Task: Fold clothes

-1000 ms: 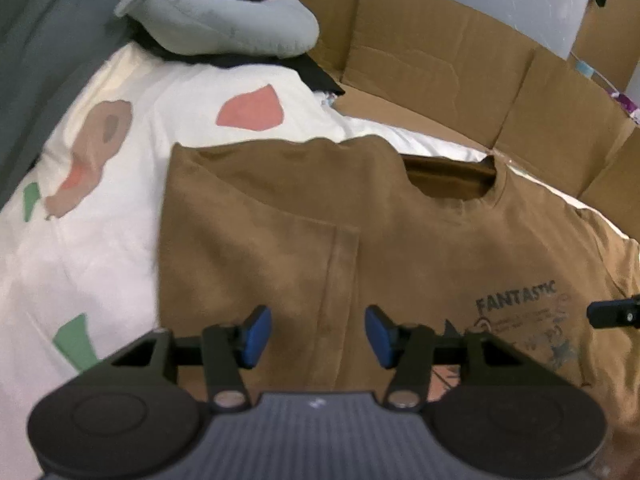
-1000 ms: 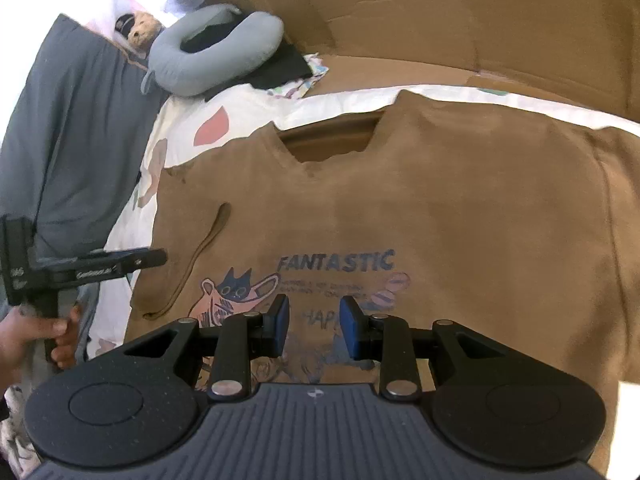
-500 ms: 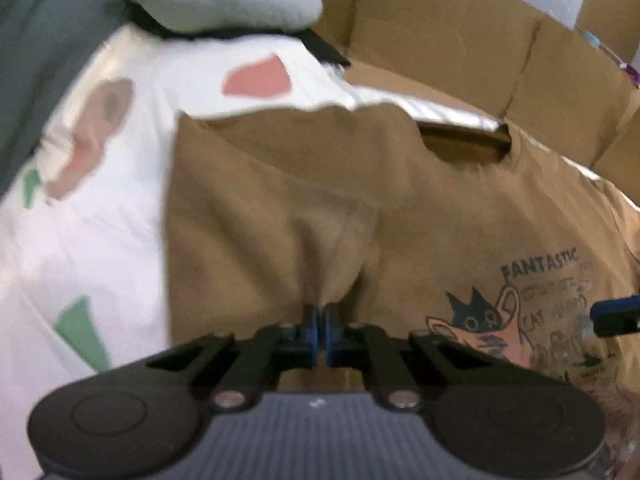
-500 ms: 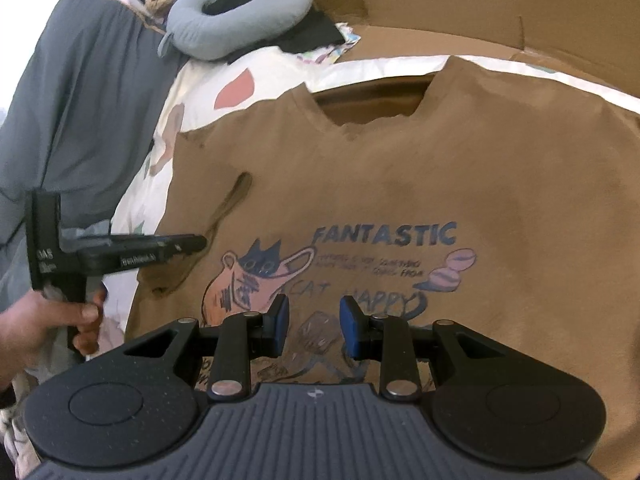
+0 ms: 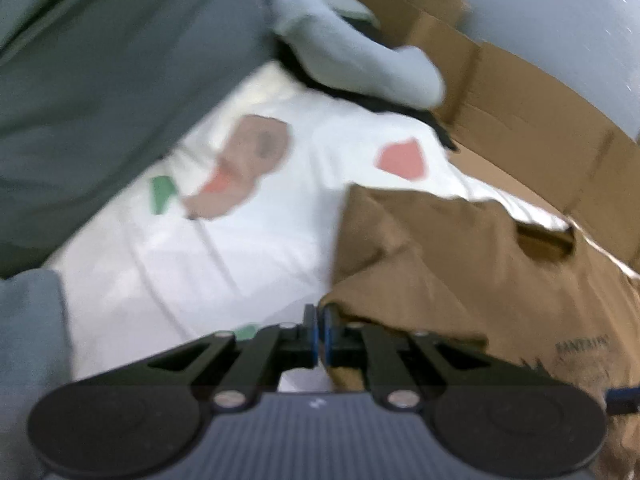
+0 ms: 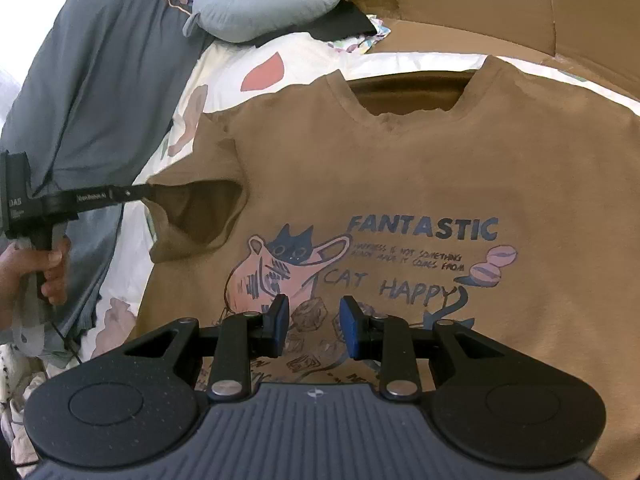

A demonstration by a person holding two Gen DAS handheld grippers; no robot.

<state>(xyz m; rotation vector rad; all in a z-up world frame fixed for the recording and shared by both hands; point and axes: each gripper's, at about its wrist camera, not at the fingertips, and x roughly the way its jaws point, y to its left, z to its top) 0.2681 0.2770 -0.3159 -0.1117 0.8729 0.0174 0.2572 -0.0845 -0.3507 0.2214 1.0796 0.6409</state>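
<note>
The left tongs [image 5: 319, 330] are pressed together on the edge of the sleeve [image 5: 400, 280] of the brown T-shirt [image 5: 500, 280] — the picture is blurred, with the white patterned bedsheet [image 5: 200, 264] behind and cardboard [image 5: 520, 100] beyond. In the right wrist view the right tongs [image 6: 314, 326] stand spread above the shirt's cat print [image 6: 288, 264], pinching nothing. The shirt lies flat on the bed, its sleeve drawn out sideways by the left tongs, a hand [image 6: 36, 276] on their handle — a grey neck pillow [image 6: 264, 4] lies beyond
</note>
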